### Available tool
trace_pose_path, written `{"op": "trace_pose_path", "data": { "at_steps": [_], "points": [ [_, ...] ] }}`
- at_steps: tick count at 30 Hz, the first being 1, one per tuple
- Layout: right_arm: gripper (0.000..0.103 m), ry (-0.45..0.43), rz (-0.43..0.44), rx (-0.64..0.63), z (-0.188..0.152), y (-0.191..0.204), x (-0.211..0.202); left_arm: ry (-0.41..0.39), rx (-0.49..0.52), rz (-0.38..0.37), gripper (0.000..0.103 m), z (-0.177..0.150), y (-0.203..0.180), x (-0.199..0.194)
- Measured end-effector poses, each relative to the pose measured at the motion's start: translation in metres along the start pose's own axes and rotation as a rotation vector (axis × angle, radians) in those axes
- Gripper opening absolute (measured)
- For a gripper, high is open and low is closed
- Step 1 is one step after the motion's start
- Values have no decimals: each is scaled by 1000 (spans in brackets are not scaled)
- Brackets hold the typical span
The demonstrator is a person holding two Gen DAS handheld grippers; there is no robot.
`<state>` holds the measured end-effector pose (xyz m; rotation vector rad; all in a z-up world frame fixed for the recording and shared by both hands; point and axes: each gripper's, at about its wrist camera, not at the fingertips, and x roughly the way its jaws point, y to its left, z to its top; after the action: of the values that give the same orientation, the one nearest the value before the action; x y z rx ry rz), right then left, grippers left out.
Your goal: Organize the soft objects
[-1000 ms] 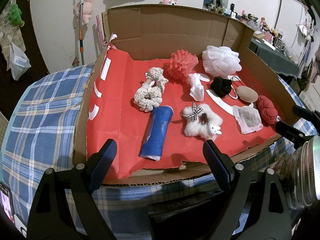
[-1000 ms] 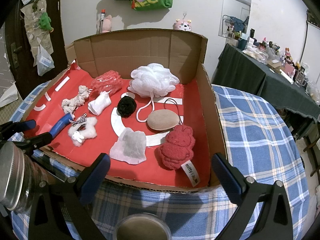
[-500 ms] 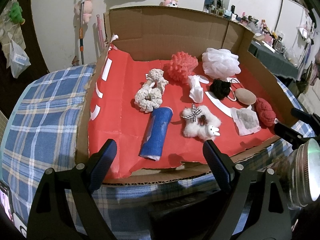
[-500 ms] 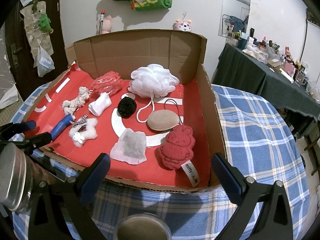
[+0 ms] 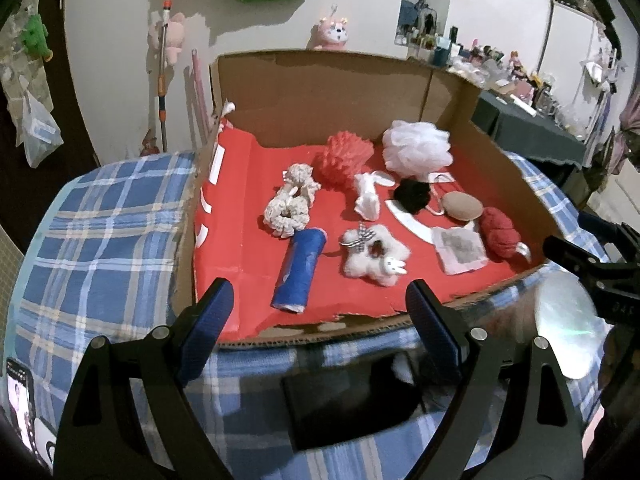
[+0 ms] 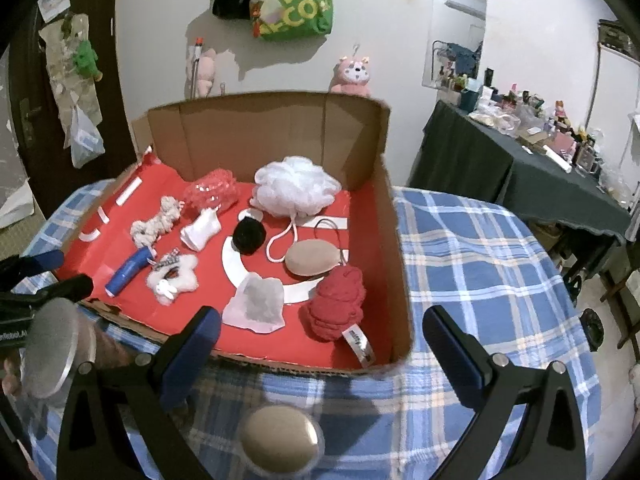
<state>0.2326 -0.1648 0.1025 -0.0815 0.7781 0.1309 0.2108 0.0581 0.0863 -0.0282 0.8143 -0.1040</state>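
A cardboard box lined with red paper holds several soft things. In the left wrist view a blue roll, a white fluffy star toy and cream crochet scrunchies lie nearest. My left gripper hangs open and holds nothing, above the box's front edge. In the right wrist view a white mesh loofah, a tan sponge, a red knit bunny and a white sachet lie in the right half. My right gripper is open and holds nothing at the front right corner.
The box rests on a blue plaid cloth. A phone lies at the cloth's near left edge. A dark flat object lies below the left gripper. A cluttered dark table stands to the right.
Both grippers have risen a little and drawn back, so the box sits lower and smaller in both views. The things in the box have not moved, and both grippers stay open.
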Motion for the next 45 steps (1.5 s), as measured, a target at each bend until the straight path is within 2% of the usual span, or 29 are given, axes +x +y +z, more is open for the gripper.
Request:
{"op": "trace_pose_path", "data": {
  "at_steps": [9, 11, 14, 18, 23, 27, 34, 38, 45],
  "points": [
    [103, -94, -5, -1, -16, 4, -63, -84, 6, -9, 88, -23, -9, -53],
    [103, -107, -1, 0, -24, 6, -76, -102, 8, -3, 96, -32, -12, -64],
    [103, -127, 9, 1, -40, 10, -93, -133, 22, -9, 99, -49, -20, -79],
    [103, -117, 7, -11, -65, 17, -102, -120, 37, -29, 99, -74, -31, -83],
    [103, -55, 18, -8, -98, 22, -88, -60, 36, -27, 99, -103, -40, -65],
    [103, 27, 14, -5, -118, 24, -60, 0, 29, -8, 99, -119, -43, -42],
    [103, 122, 16, 11, -134, 25, -24, 94, -33, 50, 99, -126, -37, -10],
    [103, 140, 19, 39, -137, 21, -18, 89, -18, 100, 101, -129, -42, -6],
    [103, 130, 12, 46, -139, 21, -18, 96, -15, 114, 103, -128, -46, -5]
  ]
}}
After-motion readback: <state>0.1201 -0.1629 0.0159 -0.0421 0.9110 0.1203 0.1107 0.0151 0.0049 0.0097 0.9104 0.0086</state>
